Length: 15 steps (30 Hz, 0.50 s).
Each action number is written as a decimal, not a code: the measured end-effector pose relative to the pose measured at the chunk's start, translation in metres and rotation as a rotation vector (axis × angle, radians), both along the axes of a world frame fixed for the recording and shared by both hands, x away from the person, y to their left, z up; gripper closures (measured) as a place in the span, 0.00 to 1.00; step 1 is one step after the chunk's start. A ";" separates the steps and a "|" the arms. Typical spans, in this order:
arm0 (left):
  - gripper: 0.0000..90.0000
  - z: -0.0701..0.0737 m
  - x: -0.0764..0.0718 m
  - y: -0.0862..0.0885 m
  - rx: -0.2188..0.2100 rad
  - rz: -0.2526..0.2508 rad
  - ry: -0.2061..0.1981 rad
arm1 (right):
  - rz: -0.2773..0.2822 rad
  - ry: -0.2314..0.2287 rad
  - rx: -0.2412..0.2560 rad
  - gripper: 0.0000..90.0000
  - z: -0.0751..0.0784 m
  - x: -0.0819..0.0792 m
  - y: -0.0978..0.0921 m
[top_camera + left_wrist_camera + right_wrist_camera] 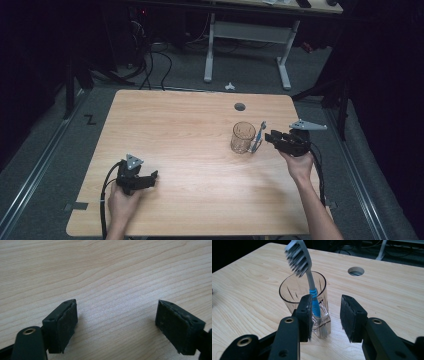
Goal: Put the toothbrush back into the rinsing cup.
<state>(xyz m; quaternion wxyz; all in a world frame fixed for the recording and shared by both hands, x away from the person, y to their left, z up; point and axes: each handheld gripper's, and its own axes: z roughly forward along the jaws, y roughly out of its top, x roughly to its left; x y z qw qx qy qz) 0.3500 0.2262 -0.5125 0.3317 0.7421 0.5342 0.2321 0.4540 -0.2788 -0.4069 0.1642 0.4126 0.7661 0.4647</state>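
Your right tongs reach in level from the right, released, jaws either side of the one toothbrush, which leans on the one glass at right-centre of the tabletop. Your left tongs rest low near the front edge, released, over bare wood.

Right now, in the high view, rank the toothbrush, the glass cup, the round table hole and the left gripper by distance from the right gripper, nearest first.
1. Toothbrush, just left of the right gripper.
2. Glass cup, beside the brush, further left.
3. Table hole, behind the cup.
4. Left gripper, at the near left.
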 end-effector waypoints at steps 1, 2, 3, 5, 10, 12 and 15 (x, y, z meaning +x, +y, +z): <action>0.21 0.000 0.000 0.000 0.000 0.000 0.000 | -0.002 -0.002 0.003 0.69 0.000 -0.001 -0.001; 0.21 0.000 0.000 0.000 0.000 0.000 0.000 | -0.003 -0.004 0.005 0.69 0.000 -0.002 -0.002; 0.21 0.000 0.000 0.000 0.000 0.000 0.000 | -0.005 -0.004 0.008 0.69 -0.001 -0.002 -0.002; 0.21 0.000 0.000 0.000 0.000 0.000 0.000 | -0.010 -0.007 0.010 0.70 -0.001 -0.003 -0.004; 0.21 0.000 0.000 0.000 0.000 0.000 0.000 | -0.025 -0.010 0.022 0.70 -0.003 -0.007 -0.010; 0.21 0.000 0.000 0.000 0.000 0.000 0.000 | -0.029 -0.008 0.017 0.70 -0.003 -0.008 -0.012; 0.21 0.000 0.000 0.000 0.000 0.000 0.000 | -0.035 -0.019 0.018 0.70 -0.001 -0.010 -0.015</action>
